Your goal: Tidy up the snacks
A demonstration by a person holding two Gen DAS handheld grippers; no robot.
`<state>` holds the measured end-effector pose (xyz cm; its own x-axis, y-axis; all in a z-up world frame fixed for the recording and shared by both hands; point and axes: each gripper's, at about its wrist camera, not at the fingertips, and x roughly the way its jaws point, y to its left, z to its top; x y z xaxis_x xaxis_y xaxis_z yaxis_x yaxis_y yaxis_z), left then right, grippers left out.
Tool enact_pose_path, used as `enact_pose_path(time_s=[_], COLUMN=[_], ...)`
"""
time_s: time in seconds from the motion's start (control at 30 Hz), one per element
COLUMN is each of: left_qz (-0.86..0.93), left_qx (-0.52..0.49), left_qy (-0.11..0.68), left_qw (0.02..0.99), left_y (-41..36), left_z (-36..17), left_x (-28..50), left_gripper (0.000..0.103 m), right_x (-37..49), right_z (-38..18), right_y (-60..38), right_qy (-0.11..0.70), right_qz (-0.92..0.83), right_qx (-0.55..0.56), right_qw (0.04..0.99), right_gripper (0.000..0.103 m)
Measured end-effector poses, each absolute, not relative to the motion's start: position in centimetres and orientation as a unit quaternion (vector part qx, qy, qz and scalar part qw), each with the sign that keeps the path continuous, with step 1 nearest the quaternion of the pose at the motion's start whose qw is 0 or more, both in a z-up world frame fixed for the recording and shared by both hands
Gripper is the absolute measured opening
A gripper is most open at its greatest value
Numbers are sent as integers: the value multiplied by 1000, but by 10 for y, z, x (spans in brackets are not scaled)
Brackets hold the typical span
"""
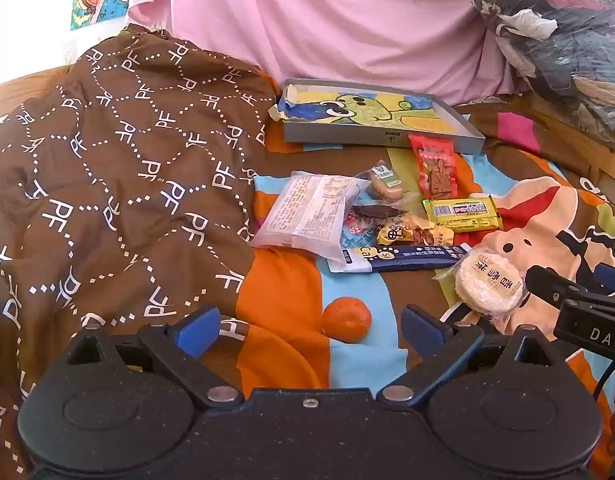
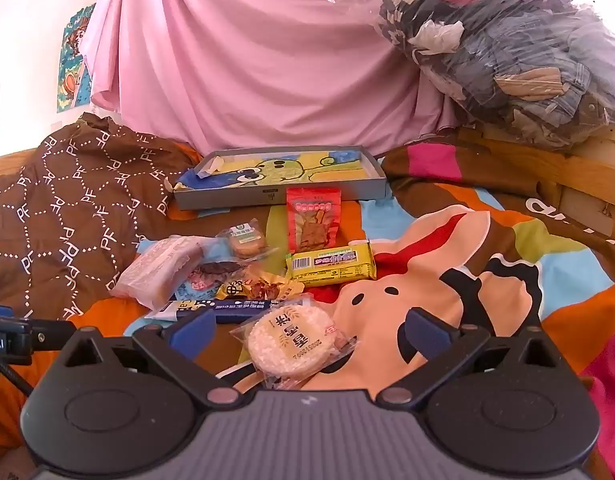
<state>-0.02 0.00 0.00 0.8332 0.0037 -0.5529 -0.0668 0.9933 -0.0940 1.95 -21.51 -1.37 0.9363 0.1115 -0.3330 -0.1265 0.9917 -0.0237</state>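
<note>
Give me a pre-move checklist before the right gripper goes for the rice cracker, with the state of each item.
1. Right gripper open: ok, blue pads wide apart.
2. Rice cracker between its fingers: ok, it lies centred just ahead of them.
3. Cracker free of other snacks: cannot tell, its wrapper edge sits close to the blue stick pack.
4. Tray ready to receive: ok, it lies open with no snacks in it.
5. Left gripper out of the way: ok, open, empty, over by the orange.
6. Path to tray: not ok, the red packet and yellow bar lie between.
</note>
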Motion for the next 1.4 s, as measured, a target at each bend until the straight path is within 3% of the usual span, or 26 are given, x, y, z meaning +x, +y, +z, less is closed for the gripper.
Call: enact_pose_path(time_s=[1.4], left_qz=[20], left_qx=[-52], left_qy=[286], left_qw=[957], left_y=[1], left_z=[0], left_x=[-1], left_gripper=[97], right_x=[19], right_z=[-14], right_y=[-216], right_qy=[167], right_qz=[60], right_qx=[-22], right_qw=[984], right_gripper=[103])
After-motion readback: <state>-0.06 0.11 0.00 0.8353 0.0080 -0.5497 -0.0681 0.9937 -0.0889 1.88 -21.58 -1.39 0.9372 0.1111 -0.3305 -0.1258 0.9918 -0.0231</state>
